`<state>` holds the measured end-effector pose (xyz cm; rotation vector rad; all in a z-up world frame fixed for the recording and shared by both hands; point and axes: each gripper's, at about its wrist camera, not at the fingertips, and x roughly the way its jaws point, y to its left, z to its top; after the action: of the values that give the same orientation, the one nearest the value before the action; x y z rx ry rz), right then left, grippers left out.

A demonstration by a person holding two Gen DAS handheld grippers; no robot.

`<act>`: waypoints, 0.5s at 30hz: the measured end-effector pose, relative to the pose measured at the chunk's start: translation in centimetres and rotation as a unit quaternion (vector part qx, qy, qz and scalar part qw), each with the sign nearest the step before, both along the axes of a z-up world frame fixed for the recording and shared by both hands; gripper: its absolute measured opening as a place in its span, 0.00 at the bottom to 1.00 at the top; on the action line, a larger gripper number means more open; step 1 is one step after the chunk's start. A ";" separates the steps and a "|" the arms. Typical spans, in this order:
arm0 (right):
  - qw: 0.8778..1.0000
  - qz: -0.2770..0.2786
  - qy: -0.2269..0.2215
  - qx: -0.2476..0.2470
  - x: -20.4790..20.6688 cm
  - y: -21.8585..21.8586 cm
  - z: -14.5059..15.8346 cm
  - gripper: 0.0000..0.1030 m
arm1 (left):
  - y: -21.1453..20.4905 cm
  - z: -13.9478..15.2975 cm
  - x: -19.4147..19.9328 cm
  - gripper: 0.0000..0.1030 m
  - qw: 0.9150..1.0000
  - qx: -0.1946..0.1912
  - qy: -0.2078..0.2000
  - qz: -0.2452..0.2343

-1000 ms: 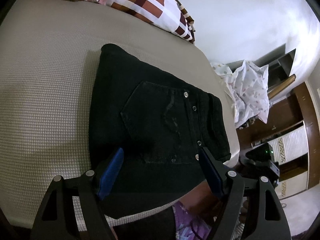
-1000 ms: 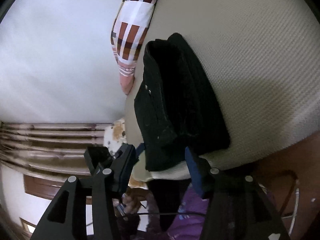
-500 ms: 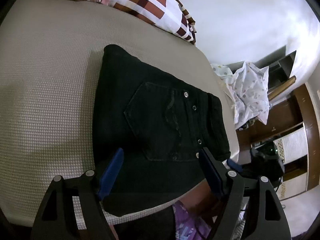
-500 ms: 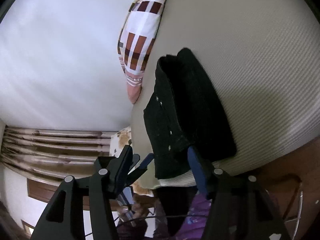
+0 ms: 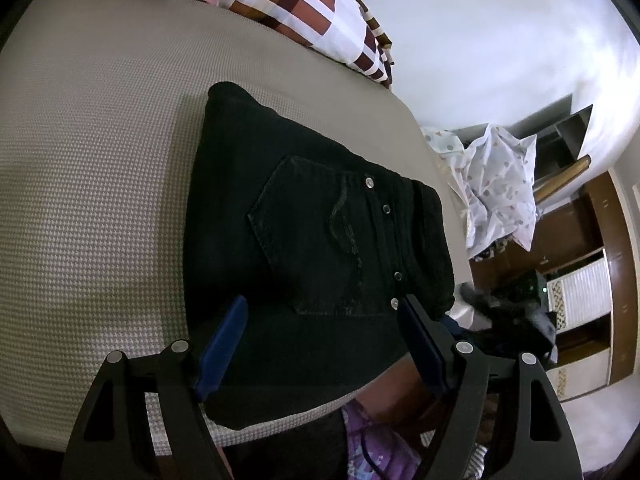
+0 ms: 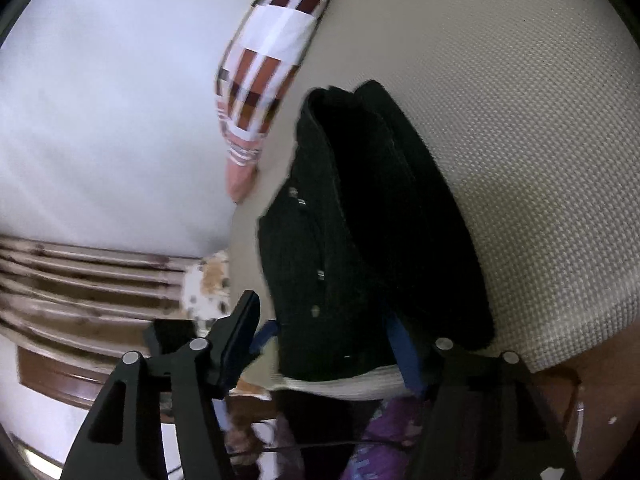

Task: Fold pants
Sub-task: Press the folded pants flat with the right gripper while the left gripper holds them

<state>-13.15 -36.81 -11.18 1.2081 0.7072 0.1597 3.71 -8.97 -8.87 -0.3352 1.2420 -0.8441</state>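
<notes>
On the beige bed (image 5: 100,160) lie one folded black pants (image 5: 312,248) and one pillow (image 5: 304,4); left jaws gape empty; right jaws, just closing, grip nothing.

A bedroom in a home; ahead of the fingers spreads a bed (image 5: 100,160) under a beige waffle-weave cover, with a checked pink, brown and white pillow (image 5: 288,0) at its far end against a plain white wall (image 5: 480,40); off to the fingers' right stand dark wooden cupboards (image 5: 600,240), a spotted white cloth (image 5: 500,184) heaped before them.
</notes>
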 end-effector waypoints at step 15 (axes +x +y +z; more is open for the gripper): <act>0.998 -0.023 0.006 0.050 -3.7 -0.8 -2.9 0.10 | -0.8 -0.7 0.4 0.79 1.000 0.023 -0.009 -0.005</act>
<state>-16.87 -37.58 -14.09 1.3206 0.6885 0.1514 4.15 -9.75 -9.53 -0.2844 1.2461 -0.8245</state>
